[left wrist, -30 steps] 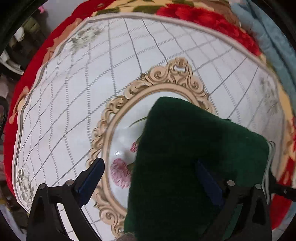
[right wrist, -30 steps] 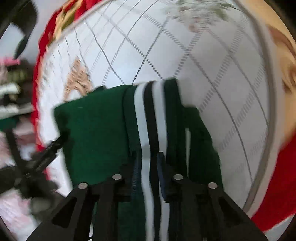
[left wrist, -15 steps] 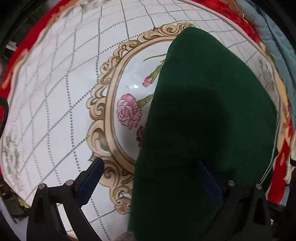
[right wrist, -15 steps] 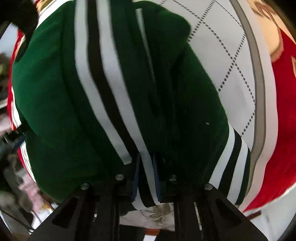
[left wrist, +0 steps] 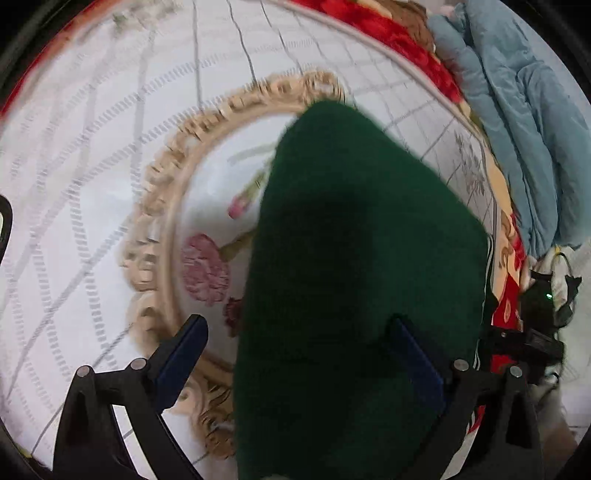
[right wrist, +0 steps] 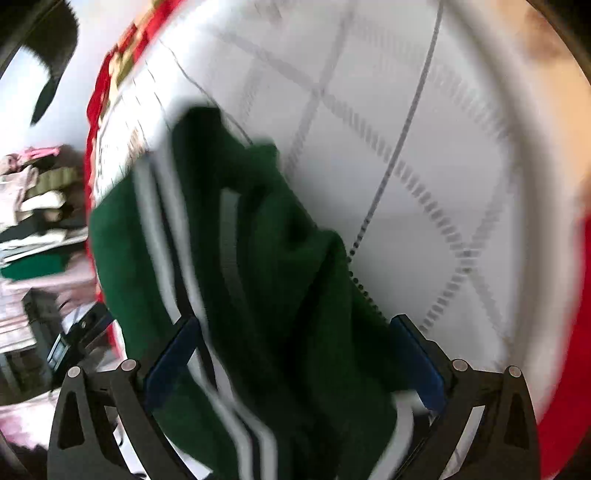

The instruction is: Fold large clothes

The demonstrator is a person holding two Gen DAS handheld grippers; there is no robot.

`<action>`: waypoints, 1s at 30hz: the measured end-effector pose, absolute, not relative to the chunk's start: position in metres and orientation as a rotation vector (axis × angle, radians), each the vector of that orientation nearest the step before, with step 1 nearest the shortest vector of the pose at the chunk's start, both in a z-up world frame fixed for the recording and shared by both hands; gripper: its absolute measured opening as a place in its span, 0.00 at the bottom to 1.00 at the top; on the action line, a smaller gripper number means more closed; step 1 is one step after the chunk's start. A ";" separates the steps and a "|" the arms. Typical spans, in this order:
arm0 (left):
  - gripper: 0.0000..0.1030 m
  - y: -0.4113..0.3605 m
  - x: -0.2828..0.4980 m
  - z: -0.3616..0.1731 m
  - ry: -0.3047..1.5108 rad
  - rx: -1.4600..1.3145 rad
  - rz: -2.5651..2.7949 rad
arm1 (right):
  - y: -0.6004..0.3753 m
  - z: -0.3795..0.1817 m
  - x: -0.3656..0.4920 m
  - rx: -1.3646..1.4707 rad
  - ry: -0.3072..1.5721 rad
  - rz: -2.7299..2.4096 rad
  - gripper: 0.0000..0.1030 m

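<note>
A dark green garment point(left wrist: 354, 280) with white and black stripes lies folded on the white patterned cloth point(left wrist: 110, 177). In the left wrist view my left gripper point(left wrist: 295, 354) is open, its jaws wide, the garment's left edge lying between them. In the right wrist view the striped side of the garment point(right wrist: 258, 295) is blurred and bunched. My right gripper point(right wrist: 291, 354) is open, its jaws wide apart on either side of the fabric.
A red floral blanket point(left wrist: 413, 33) lies under the white cloth. A light blue padded quilt point(left wrist: 517, 110) is at the far right. A stack of folded clothes point(right wrist: 37, 206) stands at the left in the right wrist view.
My right gripper was shut on the striped edge and has now opened, letting the garment go. The left gripper stays open and has shifted a little over the garment.
</note>
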State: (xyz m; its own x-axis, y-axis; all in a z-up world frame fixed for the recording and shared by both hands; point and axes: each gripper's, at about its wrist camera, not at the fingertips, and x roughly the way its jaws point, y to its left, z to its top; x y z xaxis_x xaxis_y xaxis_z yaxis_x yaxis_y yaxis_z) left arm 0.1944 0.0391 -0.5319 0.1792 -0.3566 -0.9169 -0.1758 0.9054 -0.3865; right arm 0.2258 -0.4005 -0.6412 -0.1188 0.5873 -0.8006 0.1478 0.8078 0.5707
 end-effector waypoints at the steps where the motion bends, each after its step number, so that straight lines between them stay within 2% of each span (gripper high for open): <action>1: 0.99 0.040 0.196 -0.538 1.403 -0.491 -0.170 | -0.396 -0.648 0.227 0.590 1.661 0.436 1.00; 4: 0.99 0.036 0.199 -0.540 1.397 -0.537 -0.234 | -0.379 -0.658 0.232 0.635 1.626 0.563 1.00; 7: 0.99 0.030 0.201 -0.529 1.387 -0.471 -0.244 | -0.347 -0.663 0.235 0.771 1.643 0.756 0.90; 10: 0.99 0.034 0.206 -0.529 1.381 -0.435 -0.228 | -0.320 -0.662 0.239 0.830 1.647 0.877 0.87; 12: 0.99 0.035 0.208 -0.531 1.393 -0.428 -0.228 | -0.312 -0.675 0.236 0.734 1.700 0.801 0.88; 15: 0.99 0.031 0.209 -0.529 1.395 -0.382 -0.219 | -0.302 -0.693 0.240 0.796 1.715 0.737 0.88; 30: 0.99 0.030 0.208 -0.531 1.380 -0.389 -0.227 | -0.310 -0.670 0.244 0.755 1.702 0.613 0.89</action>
